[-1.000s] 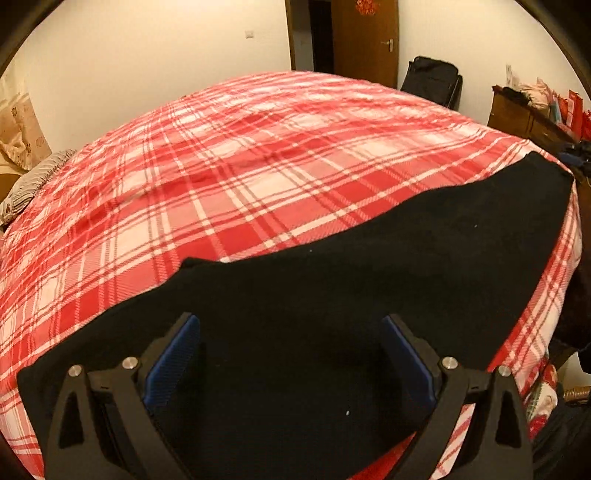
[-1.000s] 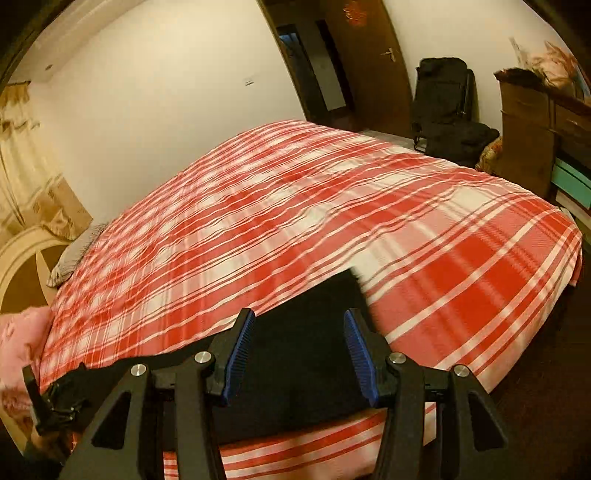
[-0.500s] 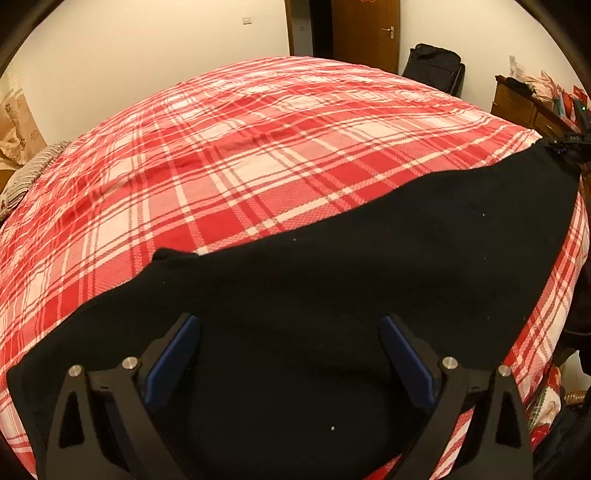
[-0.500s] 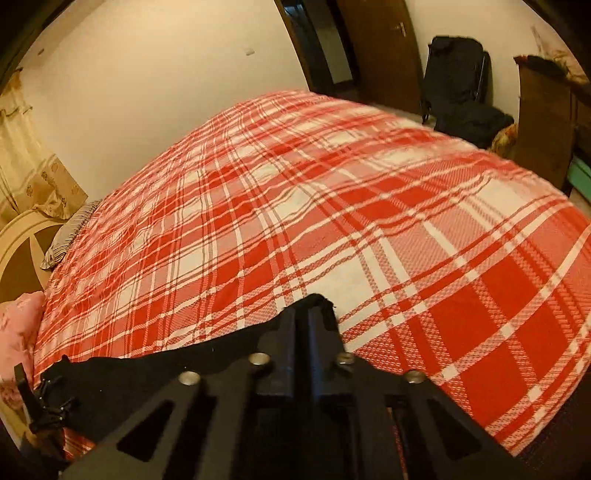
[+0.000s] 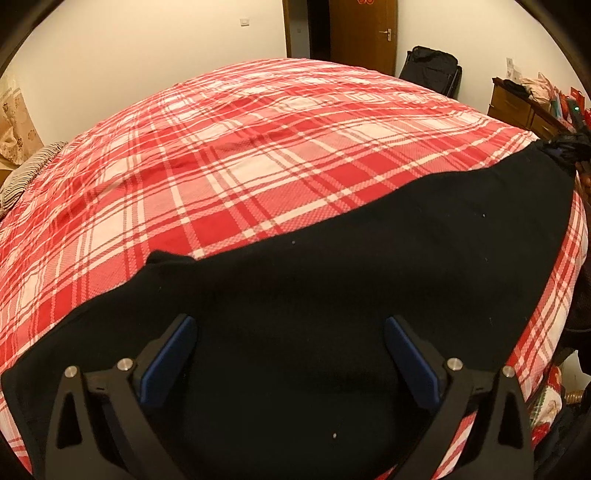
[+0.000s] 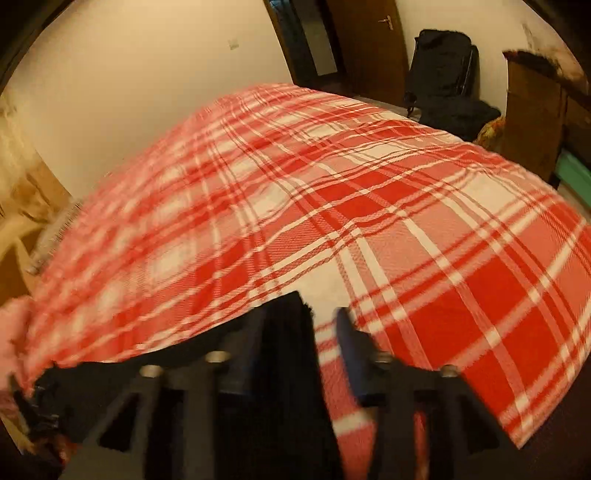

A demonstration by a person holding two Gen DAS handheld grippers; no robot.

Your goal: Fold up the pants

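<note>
Red-and-white plaid bedspread [image 5: 258,155] fills the view, with the black fabric pants [image 5: 351,288] stretched along its near edge. Brown wooden door [image 5: 364,33] and black bag [image 5: 432,72] stand behind. Left gripper [image 5: 290,354] hovers wide open over the pants; right gripper [image 6: 314,332], blurred, stands parted at the pants' corner.

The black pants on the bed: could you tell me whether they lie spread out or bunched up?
Spread out. The black pants lie flat across the plaid bedspread in one long, smooth band.
</note>
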